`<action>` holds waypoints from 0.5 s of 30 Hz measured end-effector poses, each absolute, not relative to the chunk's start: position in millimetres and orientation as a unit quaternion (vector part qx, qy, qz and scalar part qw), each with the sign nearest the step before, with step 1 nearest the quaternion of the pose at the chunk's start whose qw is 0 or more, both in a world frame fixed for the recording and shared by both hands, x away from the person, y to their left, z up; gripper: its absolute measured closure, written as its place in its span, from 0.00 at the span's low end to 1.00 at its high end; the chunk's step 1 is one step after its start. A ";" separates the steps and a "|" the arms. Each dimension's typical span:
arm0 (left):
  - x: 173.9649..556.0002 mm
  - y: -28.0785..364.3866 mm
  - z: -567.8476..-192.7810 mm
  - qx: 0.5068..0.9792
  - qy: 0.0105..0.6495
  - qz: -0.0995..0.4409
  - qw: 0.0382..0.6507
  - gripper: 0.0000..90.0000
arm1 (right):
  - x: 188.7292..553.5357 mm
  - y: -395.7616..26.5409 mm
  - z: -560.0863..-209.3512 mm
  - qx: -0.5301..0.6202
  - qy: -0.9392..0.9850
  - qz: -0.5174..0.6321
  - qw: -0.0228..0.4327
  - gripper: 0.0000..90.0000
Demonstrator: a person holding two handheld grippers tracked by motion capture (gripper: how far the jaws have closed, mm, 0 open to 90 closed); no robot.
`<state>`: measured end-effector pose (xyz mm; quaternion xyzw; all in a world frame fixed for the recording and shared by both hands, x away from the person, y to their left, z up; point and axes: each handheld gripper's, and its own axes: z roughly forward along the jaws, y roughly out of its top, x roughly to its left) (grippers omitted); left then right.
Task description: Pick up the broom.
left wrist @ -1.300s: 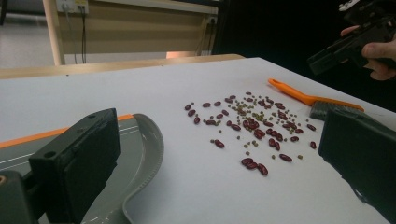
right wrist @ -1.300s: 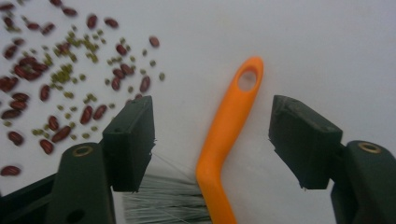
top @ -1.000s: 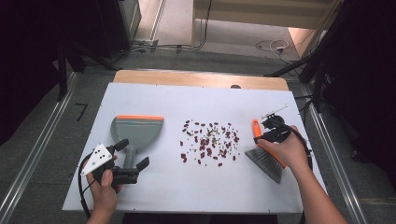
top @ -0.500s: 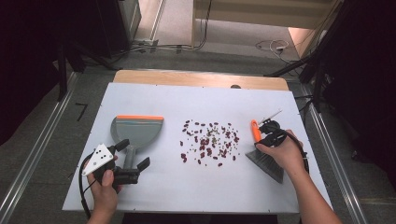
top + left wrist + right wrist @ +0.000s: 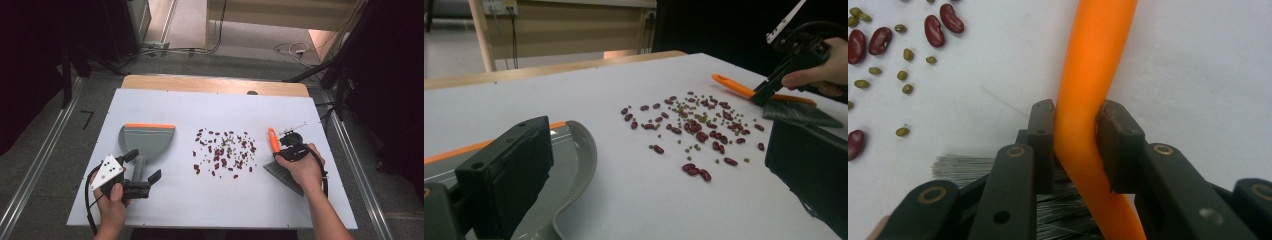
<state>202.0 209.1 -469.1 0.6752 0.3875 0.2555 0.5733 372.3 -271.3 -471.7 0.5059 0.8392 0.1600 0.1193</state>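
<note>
At the left, the left claw stands released astride the grey dustpan handle on the worktop. Mid-table lie the scattered beans. At the right, the right claw has just been closing and now clenches the brush by its orange handle (bristles touching the worktop). With the dustpan ungripped, a sweep could shove it away and scatter beans.
</note>
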 end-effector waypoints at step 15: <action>198.7 198.3 -464.9 0.680 0.368 0.254 0.581 0.00 | 305.1 -306.8 -448.3 0.483 0.751 0.383 0.237 0.76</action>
